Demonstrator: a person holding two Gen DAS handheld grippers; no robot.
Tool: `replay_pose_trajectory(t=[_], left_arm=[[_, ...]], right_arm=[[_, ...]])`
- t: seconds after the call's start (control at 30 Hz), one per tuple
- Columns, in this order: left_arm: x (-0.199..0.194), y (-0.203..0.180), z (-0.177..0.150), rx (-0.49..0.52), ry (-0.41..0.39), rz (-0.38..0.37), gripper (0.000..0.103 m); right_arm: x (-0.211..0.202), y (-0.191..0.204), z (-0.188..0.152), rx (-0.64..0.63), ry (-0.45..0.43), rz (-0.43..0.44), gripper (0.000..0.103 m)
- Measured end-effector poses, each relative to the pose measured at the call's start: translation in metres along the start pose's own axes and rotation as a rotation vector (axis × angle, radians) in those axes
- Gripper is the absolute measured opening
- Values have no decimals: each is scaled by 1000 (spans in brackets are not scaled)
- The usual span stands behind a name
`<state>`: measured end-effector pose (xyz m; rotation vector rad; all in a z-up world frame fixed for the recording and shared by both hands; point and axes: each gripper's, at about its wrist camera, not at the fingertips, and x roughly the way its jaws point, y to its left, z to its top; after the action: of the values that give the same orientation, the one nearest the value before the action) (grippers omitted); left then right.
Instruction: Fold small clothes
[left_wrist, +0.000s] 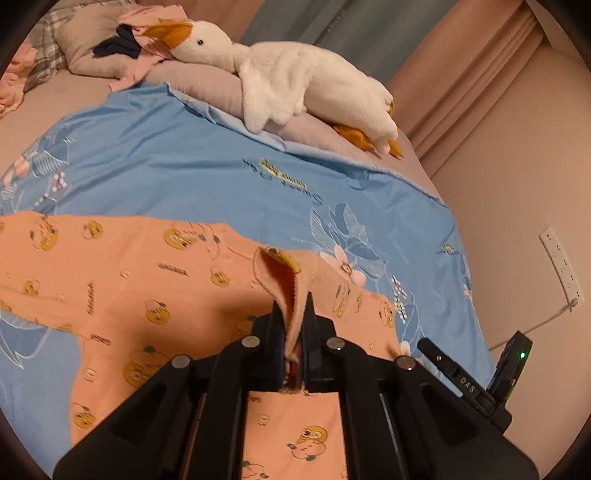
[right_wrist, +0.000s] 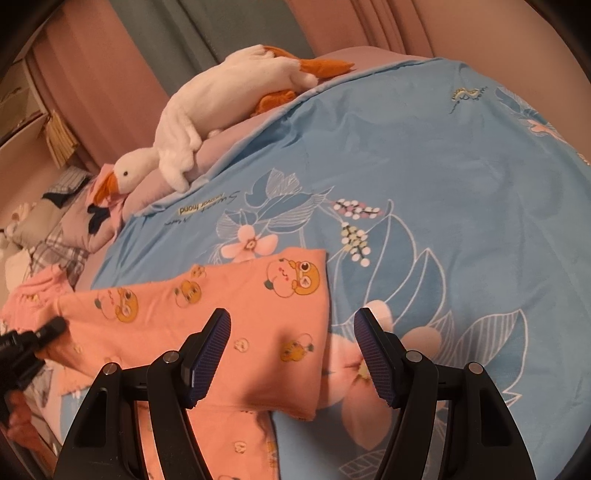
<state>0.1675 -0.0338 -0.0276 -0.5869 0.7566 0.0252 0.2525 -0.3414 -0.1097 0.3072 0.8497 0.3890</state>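
Note:
A small peach garment (left_wrist: 122, 280) printed with yellow cartoon faces lies spread on a blue floral duvet (left_wrist: 229, 173). My left gripper (left_wrist: 293, 314) is shut on a pinched fold of the garment's edge, which stands up between the jaws. In the right wrist view the same garment (right_wrist: 229, 306) lies flat with a folded part ending near the middle. My right gripper (right_wrist: 291, 332) is open and empty, hovering over the garment's right edge. The left gripper's tip (right_wrist: 44, 330) shows at the far left of that view.
A white plush goose (left_wrist: 295, 77) lies on a mauve pillow (left_wrist: 221, 92) at the bed's far side. More clothes (left_wrist: 136, 40) are piled on pillows near the headboard. A wall with a power strip (left_wrist: 561, 266) and pink curtains (left_wrist: 480, 74) borders the bed.

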Motion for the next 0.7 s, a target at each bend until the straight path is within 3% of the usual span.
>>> replay_pose_trajectory(t=[0.43, 0.7], left_arm=[[-23, 31, 24, -59, -80, 54, 4], [-27, 47, 30, -70, -91, 94, 4]], right_arm=[[13, 9, -6, -16, 56, 24, 69], [21, 17, -9, -40, 89, 27, 69]])
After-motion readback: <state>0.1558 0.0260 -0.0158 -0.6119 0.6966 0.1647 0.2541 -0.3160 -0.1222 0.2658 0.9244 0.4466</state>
